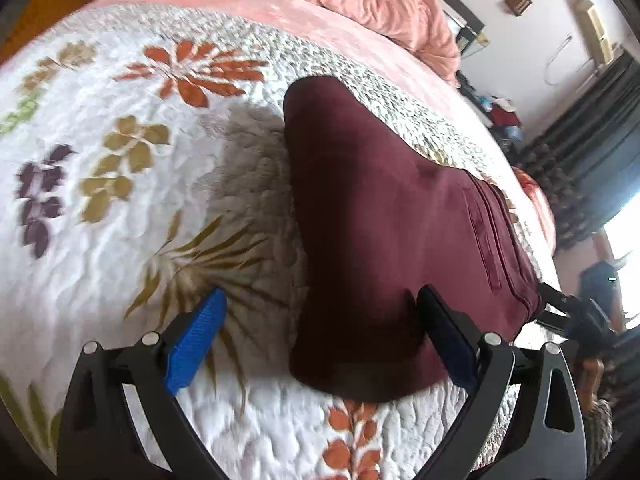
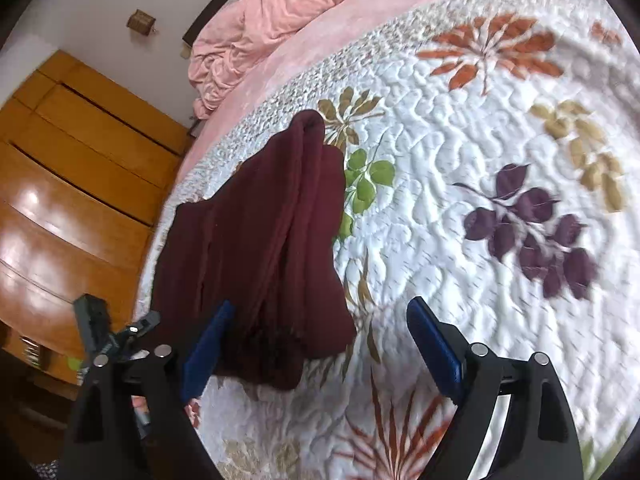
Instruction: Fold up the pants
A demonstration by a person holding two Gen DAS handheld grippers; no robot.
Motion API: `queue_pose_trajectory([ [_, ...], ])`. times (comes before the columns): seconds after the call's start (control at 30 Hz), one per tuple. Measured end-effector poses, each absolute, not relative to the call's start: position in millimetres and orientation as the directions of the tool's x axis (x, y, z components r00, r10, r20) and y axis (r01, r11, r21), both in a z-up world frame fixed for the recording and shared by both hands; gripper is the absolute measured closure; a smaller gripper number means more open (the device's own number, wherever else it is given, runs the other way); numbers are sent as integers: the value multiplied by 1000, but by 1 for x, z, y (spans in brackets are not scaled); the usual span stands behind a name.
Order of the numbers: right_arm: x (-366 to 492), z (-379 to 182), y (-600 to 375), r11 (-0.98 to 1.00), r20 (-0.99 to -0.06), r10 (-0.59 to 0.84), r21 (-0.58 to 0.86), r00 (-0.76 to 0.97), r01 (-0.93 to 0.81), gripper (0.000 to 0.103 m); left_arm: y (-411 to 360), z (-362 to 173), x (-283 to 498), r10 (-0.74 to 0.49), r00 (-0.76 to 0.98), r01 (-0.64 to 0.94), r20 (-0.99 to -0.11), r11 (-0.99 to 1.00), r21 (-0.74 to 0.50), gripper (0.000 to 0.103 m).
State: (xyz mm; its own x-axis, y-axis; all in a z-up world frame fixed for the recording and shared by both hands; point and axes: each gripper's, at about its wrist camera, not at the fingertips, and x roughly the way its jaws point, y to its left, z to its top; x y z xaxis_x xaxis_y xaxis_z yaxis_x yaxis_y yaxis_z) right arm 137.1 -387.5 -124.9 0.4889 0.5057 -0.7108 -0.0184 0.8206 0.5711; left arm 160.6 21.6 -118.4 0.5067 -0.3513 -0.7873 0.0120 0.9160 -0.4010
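Both grippers stand wide apart and grip nothing: the left gripper (image 1: 320,316) hangs over the near edge of the maroon pants (image 1: 384,216), and the right gripper (image 2: 320,320) hangs over their other end. The pants lie folded on the white flowered quilt (image 1: 120,208) of the bed, with cloth between the pads but not pressed. A pink blanket (image 2: 272,24) lies bunched at the head.
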Motion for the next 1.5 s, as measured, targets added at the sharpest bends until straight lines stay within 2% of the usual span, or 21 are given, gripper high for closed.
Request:
queue_pose_trajectory([
  [0.03, 130, -115, -381, 860, -743, 452, 509, 494, -21, 14, 13, -115, 158, -340, 507, 18, -792, 923, -385, 7],
  [0.1, 114, -96, -361, 924, -788, 348, 381, 508, -41, 7, 3, -105, 146, -309, 513, 29, -801, 939, -343, 4],
  [0.13, 107, -89, -352, 941, -797, 310, 335, 518, -47, 3, -5, -100, 140, -288, 512, 29, -809, 947, -319, 4],
  [0.17, 101, -83, -344, 952, -799, 283, 301, 531, -54, 4, -8, -98, 134, -285, 507, 33, -814, 950, -312, 4],
  [0.3, 78, -73, -324, 963, -799, 238, 266, 553, -31, 4, -12, -104, 115, -258, 463, -15, -848, 954, -299, 4],
  [0.5, 63, -70, -297, 984, -829, 156, 179, 537, -9, 4, -11, -90, 86, -140, 495, -60, -858, 979, -194, 4],
  [0.7, 57, -66, -285, 988, -842, 121, 153, 526, 17, 4, -9, -69, 70, -84, 527, -76, -845, 986, -146, 4],
  [0.93, 51, -49, -283, 986, -844, 108, 158, 525, 51, 4, -17, -38, 57, -96, 572, -43, -815, 988, -147, 4],
  [1.5, 36, -7, -271, 992, -820, 45, 102, 570, 69, 4, -44, 15, 27, -57, 660, 36, -749, 998, -44, 4],
])
